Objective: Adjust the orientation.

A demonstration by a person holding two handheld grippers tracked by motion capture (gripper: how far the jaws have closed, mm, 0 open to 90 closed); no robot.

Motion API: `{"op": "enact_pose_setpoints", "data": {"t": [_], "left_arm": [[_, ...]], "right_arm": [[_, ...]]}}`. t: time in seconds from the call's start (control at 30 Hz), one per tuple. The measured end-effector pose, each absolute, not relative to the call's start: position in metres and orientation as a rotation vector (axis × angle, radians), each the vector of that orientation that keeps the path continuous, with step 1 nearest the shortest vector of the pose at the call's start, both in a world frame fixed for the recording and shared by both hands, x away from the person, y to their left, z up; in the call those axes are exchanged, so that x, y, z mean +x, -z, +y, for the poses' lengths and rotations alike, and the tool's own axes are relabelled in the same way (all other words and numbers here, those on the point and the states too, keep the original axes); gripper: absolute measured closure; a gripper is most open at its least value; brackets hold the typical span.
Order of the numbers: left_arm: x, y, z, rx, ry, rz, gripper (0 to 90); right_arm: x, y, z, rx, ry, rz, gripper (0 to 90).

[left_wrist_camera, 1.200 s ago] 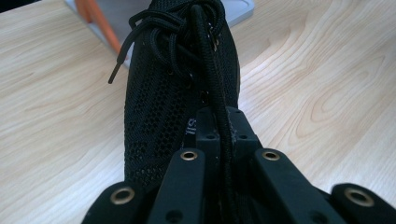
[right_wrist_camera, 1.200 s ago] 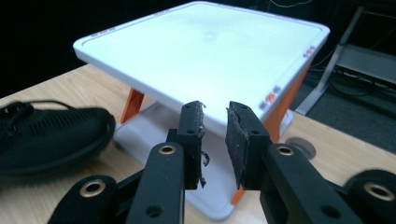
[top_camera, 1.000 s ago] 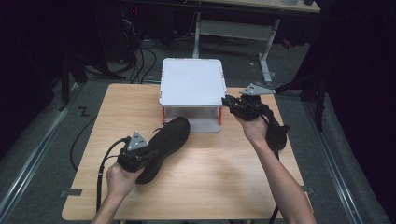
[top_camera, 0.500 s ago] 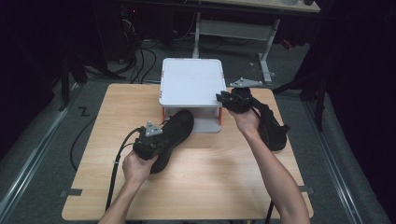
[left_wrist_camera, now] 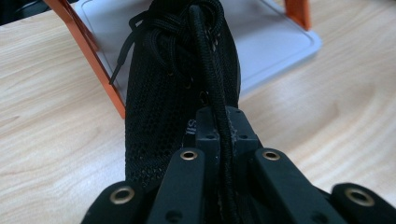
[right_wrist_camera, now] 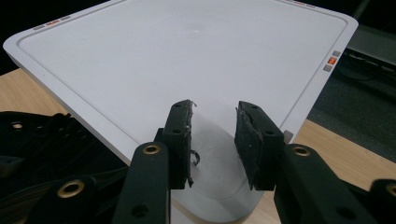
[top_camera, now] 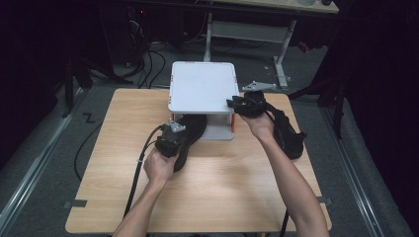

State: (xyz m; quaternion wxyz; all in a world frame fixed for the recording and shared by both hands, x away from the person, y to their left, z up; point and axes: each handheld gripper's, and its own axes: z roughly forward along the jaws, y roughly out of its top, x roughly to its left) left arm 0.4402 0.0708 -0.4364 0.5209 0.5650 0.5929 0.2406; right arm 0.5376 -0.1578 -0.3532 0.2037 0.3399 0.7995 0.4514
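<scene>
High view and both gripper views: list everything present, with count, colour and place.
shoe: one, black mesh, toe under the rack's top shelf
second shoe: one, black, table's right side
rack: one, white shelves, orange legs, back centre of table
table: one, light wood
left tool: one, black, shut on the shoe's lace
right tool: one, black, open over the rack's near right corner, jaws just been opening, nothing between them

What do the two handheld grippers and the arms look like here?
Both grippers, left gripper and right gripper, are black, each topped by a grey three-cornered plate. Jaws are black bars with brass-coloured rivets; the right one's pads look worn and ragged. A black cable trails from the left. The forearms are bare, no sleeves.
</scene>
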Motion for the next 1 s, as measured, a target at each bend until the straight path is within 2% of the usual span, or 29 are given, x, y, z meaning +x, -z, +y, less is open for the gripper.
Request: {"op": "enact_pose_setpoints", "data": {"t": [0.47,0.73,0.87,1.0], "left_arm": [[0.482,0.448,0.049,1.237,-0.675,1.551,85.4],[0.495,0.445,0.046,1.228,-0.649,1.564,82.9],[0.492,0.440,0.048,1.208,-0.633,1.537,70.6],[0.488,0.434,0.049,1.212,-0.627,1.504,51.6]], "right_arm": [[0.537,0.353,-0.156,0.952,-1.248,2.227,66.3],[0.537,0.353,-0.156,0.946,-1.251,2.228,66.3],[0.537,0.353,-0.156,0.944,-1.248,2.229,66.3],[0.537,0.353,-0.155,0.955,-1.240,2.223,65.9]]}}
